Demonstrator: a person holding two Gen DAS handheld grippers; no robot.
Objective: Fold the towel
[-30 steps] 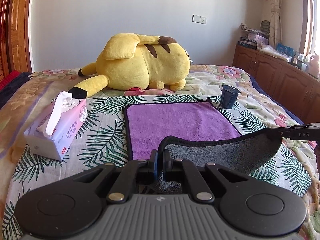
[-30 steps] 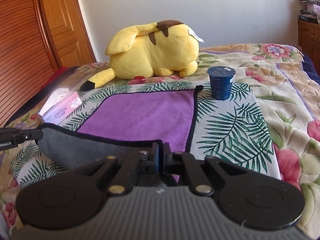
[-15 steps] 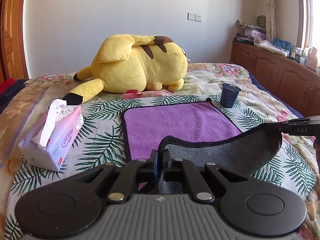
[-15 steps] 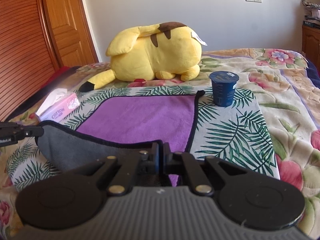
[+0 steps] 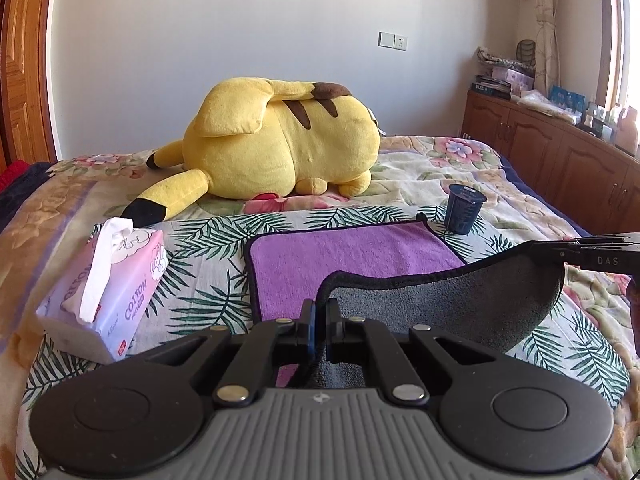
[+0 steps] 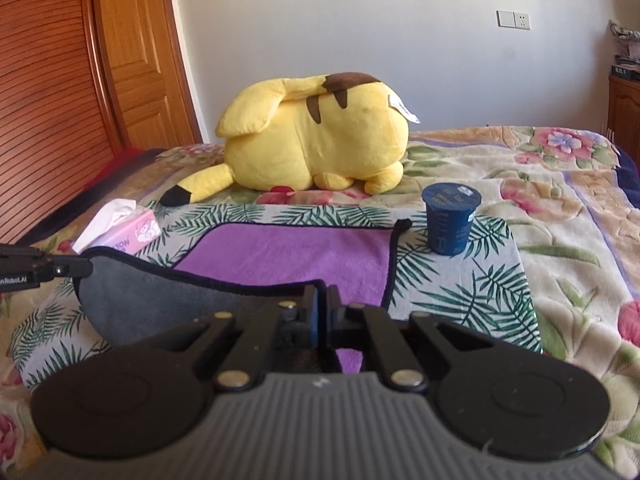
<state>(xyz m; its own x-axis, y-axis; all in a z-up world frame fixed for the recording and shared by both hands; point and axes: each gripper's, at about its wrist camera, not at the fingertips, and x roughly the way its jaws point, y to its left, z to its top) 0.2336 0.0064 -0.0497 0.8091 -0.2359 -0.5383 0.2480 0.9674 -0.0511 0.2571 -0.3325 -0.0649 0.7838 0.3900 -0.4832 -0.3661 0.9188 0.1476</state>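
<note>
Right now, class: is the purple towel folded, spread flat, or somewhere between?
Between. The towel's far part lies flat on the bed; its near edge is lifted, grey underside showing, held by both grippers.

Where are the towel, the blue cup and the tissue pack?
towel [image 5: 344, 256]: left wrist view, flat purple face.
blue cup [image 6: 450, 224]: right wrist view, side wall.
tissue pack [image 5: 120, 292]: left wrist view, pink printed side.

Tissue pack [image 5: 108, 292]: "COTTON"
Right gripper [image 5: 600, 258], seen from left wrist: "DAS"
Left gripper [image 6: 40, 270], seen from right wrist: "Robot.AI"
</note>
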